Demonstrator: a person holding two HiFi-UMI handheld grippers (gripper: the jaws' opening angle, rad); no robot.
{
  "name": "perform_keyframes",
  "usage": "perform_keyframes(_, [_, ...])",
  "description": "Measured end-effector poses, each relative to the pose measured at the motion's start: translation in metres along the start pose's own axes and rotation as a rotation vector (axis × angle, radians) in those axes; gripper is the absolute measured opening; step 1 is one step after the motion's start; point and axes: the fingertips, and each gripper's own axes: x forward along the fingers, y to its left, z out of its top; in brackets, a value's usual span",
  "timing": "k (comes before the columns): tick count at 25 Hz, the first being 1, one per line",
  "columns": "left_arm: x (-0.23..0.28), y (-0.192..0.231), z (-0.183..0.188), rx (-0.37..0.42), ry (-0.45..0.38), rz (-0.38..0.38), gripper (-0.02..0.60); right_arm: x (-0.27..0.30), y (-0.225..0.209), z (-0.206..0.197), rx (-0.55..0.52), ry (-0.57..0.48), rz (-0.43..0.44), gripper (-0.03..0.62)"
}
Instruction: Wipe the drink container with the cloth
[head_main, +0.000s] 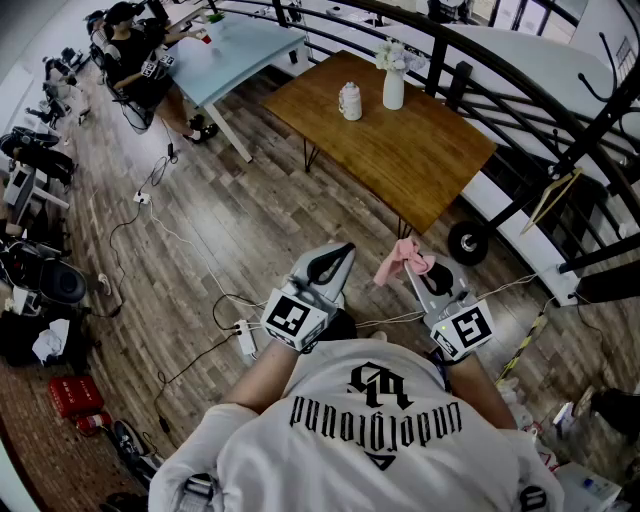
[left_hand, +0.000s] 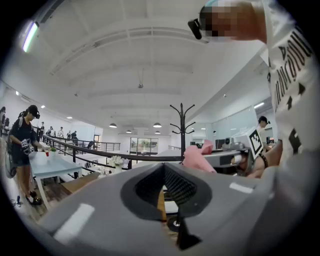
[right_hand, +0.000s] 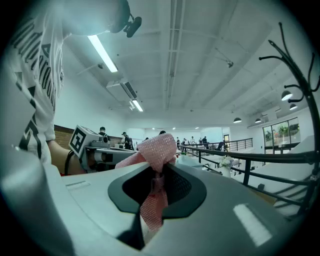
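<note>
The left claw (head_main: 335, 262) is pressed together with nothing in it. Just beside it, not touching, the right claw (head_main: 425, 272) pinches the pink cloth (head_main: 403, 260), which bunches above the tips and hangs down between them. Both are held level over the floor (head_main: 250, 200), with cables (head_main: 190, 250) trailing to their left and open boards ahead up to the table (head_main: 420, 160). The container (head_main: 350, 101) stands upright toward the table's far left end, set back from the near edge, close to a vase (head_main: 393, 88); the right half of the table is bare. A railing (head_main: 470, 80) runs close behind the far edge.
</note>
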Motion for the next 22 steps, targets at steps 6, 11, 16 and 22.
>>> perform_keyframes(6, [0.007, 0.027, 0.000, -0.061, -0.013, -0.001, 0.051, 0.026, -0.010, -0.009, 0.027, 0.043, -0.006, 0.048])
perform_keyframes(11, [0.021, 0.065, -0.007, -0.062, -0.008, 0.012, 0.051, 0.060, -0.025, -0.015, 0.029, 0.056, -0.003, 0.049])
perform_keyframes(16, [0.041, 0.114, -0.009, -0.012, -0.008, -0.002, 0.051, 0.114, -0.048, -0.017, 0.021, 0.061, -0.006, 0.049])
perform_keyframes(22, [0.056, 0.195, -0.002, -0.022, -0.010, -0.028, 0.051, 0.199, -0.067, -0.002, 0.005, 0.051, -0.023, 0.049])
